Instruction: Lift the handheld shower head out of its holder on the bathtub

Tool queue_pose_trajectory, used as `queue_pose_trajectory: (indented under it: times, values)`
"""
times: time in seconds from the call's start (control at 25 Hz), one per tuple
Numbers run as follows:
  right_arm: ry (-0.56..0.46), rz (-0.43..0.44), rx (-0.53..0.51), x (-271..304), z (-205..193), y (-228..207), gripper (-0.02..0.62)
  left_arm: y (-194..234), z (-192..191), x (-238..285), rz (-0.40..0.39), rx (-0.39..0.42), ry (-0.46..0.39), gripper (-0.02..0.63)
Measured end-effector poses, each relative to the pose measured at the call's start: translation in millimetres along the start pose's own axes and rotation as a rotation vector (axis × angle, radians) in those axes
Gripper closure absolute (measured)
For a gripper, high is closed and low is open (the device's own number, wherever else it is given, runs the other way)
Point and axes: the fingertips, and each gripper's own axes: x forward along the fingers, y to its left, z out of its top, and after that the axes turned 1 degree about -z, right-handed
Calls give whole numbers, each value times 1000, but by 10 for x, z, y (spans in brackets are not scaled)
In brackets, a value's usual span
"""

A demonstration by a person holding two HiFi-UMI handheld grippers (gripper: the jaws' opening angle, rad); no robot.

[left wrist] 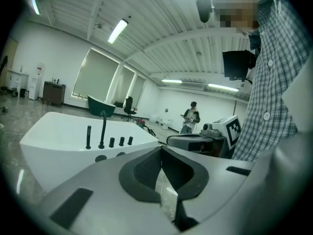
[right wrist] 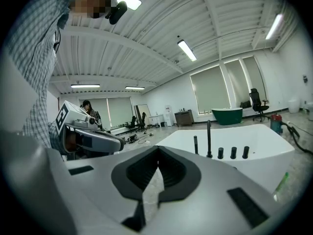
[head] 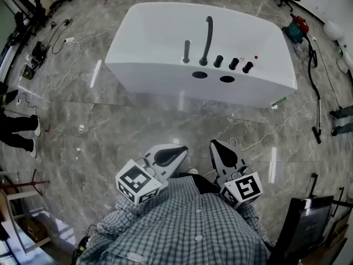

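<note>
A white bathtub (head: 165,43) stands on the grey floor ahead of me. On its near ledge the handheld shower head (head: 186,51) is a short black rod standing upright in its holder, left of the tall curved spout (head: 207,40) and three black knobs (head: 234,64). Both grippers are held close to my body, well short of the tub. My left gripper (head: 177,151) is shut and empty; my right gripper (head: 218,147) is shut and empty too. The left gripper view shows the shower head (left wrist: 88,137) far off at the left; the right gripper view shows the shower head (right wrist: 195,145) far off at the right.
Cables (head: 60,65) trail over the floor left of the tub. A hose and a vacuum (head: 298,26) lie at its right. A person's legs (head: 19,131) stand at the far left, a dark screen (head: 303,225) at the bottom right. Another person (left wrist: 190,116) stands in the distance.
</note>
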Motion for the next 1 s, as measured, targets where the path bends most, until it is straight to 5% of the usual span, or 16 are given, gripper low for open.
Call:
queue_pose_trajectory:
  times: [1.0]
  values:
    - [75, -5, -54, -469, -239, -484, 580, -316, -134, 328, 72, -27, -26, 597]
